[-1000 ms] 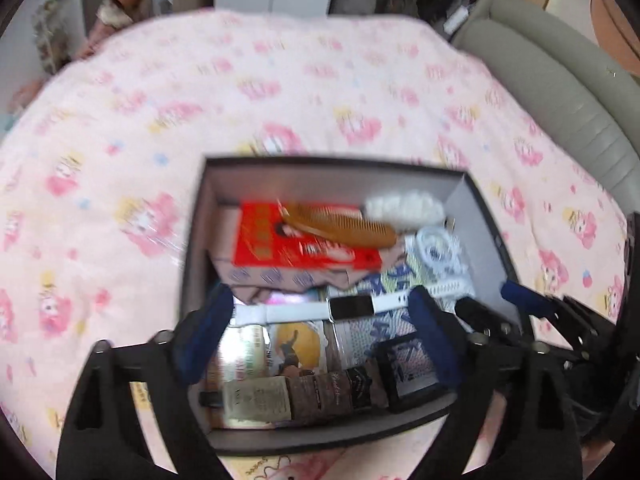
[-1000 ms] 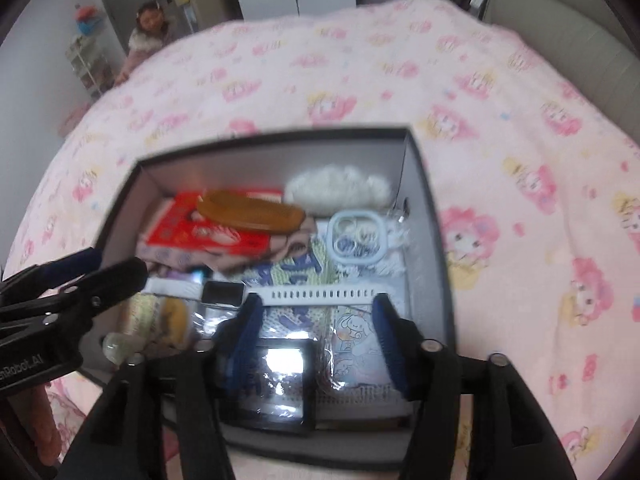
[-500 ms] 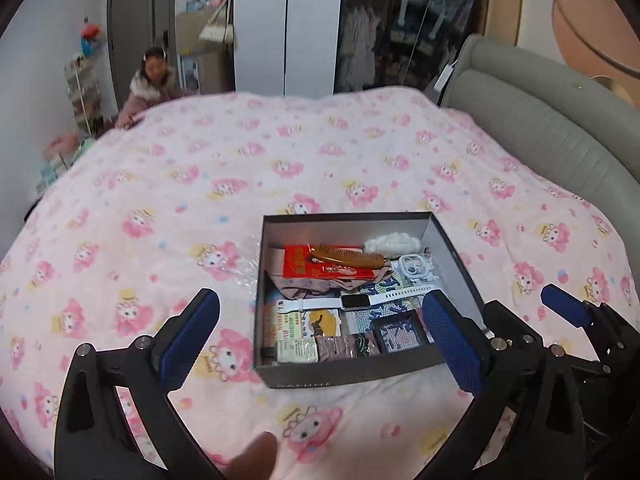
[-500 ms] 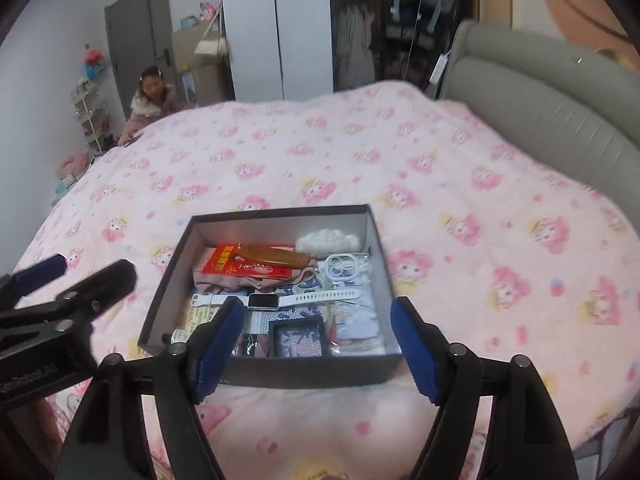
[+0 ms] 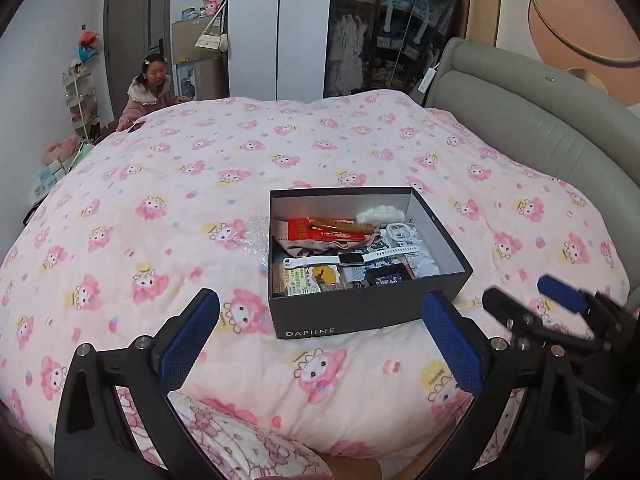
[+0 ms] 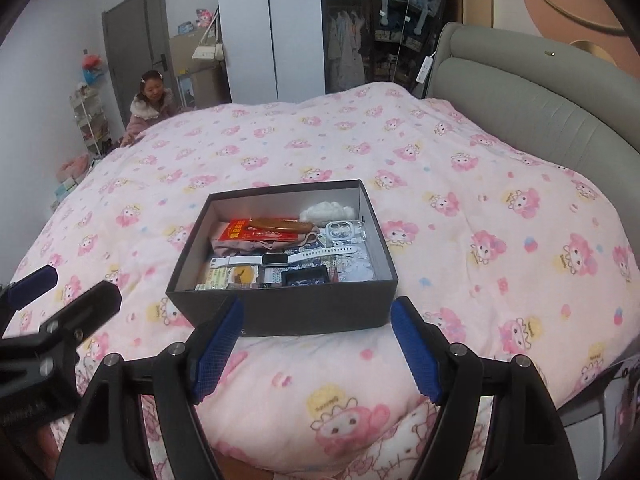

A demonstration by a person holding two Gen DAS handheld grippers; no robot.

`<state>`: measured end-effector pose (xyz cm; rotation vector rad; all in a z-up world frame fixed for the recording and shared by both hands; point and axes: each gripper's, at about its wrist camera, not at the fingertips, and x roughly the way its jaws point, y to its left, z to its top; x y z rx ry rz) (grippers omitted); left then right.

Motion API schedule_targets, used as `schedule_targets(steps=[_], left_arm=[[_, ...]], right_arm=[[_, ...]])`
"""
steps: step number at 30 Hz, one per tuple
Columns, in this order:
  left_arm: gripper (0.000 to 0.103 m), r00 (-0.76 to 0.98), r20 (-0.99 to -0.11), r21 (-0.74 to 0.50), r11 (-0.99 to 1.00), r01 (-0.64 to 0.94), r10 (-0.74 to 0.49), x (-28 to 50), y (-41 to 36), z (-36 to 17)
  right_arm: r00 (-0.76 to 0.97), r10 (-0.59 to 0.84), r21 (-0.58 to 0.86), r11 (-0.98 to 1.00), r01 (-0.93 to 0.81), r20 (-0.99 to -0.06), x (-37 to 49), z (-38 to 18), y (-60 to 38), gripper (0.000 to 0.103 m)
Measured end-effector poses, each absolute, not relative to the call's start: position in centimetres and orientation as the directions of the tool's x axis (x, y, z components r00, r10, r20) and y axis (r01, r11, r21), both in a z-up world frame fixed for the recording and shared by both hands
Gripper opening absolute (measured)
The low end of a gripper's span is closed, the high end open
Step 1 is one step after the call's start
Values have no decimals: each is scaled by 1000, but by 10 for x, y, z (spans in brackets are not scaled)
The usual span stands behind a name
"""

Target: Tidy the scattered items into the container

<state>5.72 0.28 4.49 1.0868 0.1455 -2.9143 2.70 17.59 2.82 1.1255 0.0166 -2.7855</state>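
A dark box [image 5: 352, 316] printed with the word DAPHNE is seen just right of the middle of the left wrist view, set on a pink quilt [image 5: 160, 184] with a cartoon pattern. In the right wrist view the box [image 6: 288, 314] is placed at the centre of the frame.

Inside the box, a white smartwatch [image 5: 352, 258] is laid across the middle. A red packet [image 5: 316, 229] and a brown comb [image 5: 340, 225] are seen toward the far wall, with a white fluffy piece [image 5: 380, 213] in the far right corner. Small packets and a dark case are packed along the near wall.

The left gripper [image 5: 320, 340] is held in the lower part of its frame, below the box, its blue-padded fingers [image 5: 186, 336] spread wide with nothing between them. The right gripper [image 6: 316, 350] is likewise held in the lower part of its frame, its fingers [image 6: 414, 354] spread wide and empty, their tips overlapping the near wall of the box in the picture.

A grey headboard [image 5: 540, 128] is seen at the right edge, and a person in pink [image 5: 150, 94] at the upper left.
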Motion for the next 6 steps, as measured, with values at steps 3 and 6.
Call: schedule_targets(steps=[3, 6], left_arm=[[102, -764, -646, -65, -996, 55, -1, 64, 0, 45], [102, -761, -649, -50, -997, 67, -18, 67, -4, 43]], right_arm=[[-708, -111, 21, -991, 135, -697, 37, 21, 176, 74], [-685, -110, 22, -991, 136, -721, 39, 12, 176, 74]])
